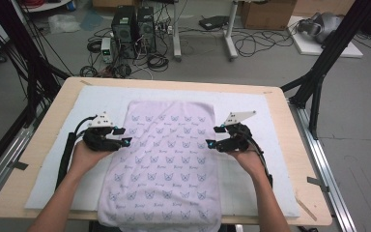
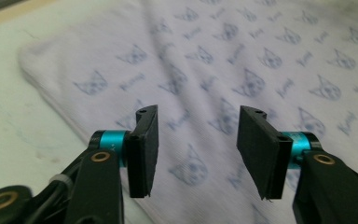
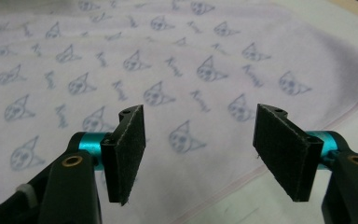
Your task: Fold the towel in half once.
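Towel [image 1: 166, 159] flat on white mat [image 1: 251, 104]; left gripper [image 1: 122, 136] and right gripper [image 1: 214, 137] at its side edges, jaws spread, nothing between.

One printed towel [image 1: 166, 159], one white mat [image 1: 92, 104], two grippers at mid-frame left [image 1: 121, 136] and right [image 1: 213, 137], and two computer towers [image 1: 134, 29] at upper centre are counted.

Even, soft overhead light, fairly bright; no hard shadows or glare on the table [image 1: 290, 145]. High view is low-res and soft, with straight edges bowing a little near the frame borders. In the left gripper view the towel [image 2: 242, 60] print is smeared by motion blur. The right gripper view is sharper, print readable mid-frame, black pads near the lens slightly soft.
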### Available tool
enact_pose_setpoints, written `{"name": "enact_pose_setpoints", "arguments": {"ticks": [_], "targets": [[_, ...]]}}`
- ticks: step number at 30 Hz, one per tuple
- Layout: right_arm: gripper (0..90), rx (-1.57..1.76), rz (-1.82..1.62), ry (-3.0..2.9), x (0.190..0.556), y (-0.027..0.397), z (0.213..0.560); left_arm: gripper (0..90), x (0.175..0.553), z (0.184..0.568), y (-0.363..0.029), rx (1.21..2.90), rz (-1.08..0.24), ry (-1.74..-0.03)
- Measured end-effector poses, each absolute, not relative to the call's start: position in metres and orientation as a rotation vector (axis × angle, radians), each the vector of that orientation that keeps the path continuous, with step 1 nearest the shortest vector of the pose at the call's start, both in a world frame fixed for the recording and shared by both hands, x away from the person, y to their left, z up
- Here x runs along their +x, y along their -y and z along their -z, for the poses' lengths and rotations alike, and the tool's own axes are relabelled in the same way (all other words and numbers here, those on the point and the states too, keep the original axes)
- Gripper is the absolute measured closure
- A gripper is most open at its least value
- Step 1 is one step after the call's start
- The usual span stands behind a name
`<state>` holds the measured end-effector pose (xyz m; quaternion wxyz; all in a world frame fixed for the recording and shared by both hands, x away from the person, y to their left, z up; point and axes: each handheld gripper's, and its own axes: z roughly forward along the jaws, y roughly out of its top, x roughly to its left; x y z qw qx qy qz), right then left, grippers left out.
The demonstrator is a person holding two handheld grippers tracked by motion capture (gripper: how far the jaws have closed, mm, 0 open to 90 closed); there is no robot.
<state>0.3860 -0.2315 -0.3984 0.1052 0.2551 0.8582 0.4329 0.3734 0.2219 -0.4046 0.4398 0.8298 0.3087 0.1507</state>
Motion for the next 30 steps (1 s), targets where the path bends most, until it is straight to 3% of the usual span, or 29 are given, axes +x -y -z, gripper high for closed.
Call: {"name": "enact_pose_setpoints", "arguments": {"ticks": [6,10,19,27,30], "targets": [[33.8,0.764,-1.27,-2.521,0.415,0.229,0.385,51.2,0.407,0.385,-0.227,2.078,-0.403,-0.791],[34.3,0.798,-1.234,-2.528,0.43,0.228,0.394,50.9,0.421,0.382,-0.226,2.087,-0.401,-0.795],[43.8,0.89,-1.141,-2.5,0.452,0.227,0.423,58.2,0.446,0.416,-0.226,2.138,-0.401,-0.899],[46.4,1.016,-1.064,-2.446,0.462,0.235,0.437,57.3,0.46,0.442,-0.222,2.131,-0.407,-1.013],[49.0,1.025,-1.025,-2.461,0.465,0.233,0.443,63.5,0.459,0.441,-0.221,2.136,-0.406,-0.997]]}}
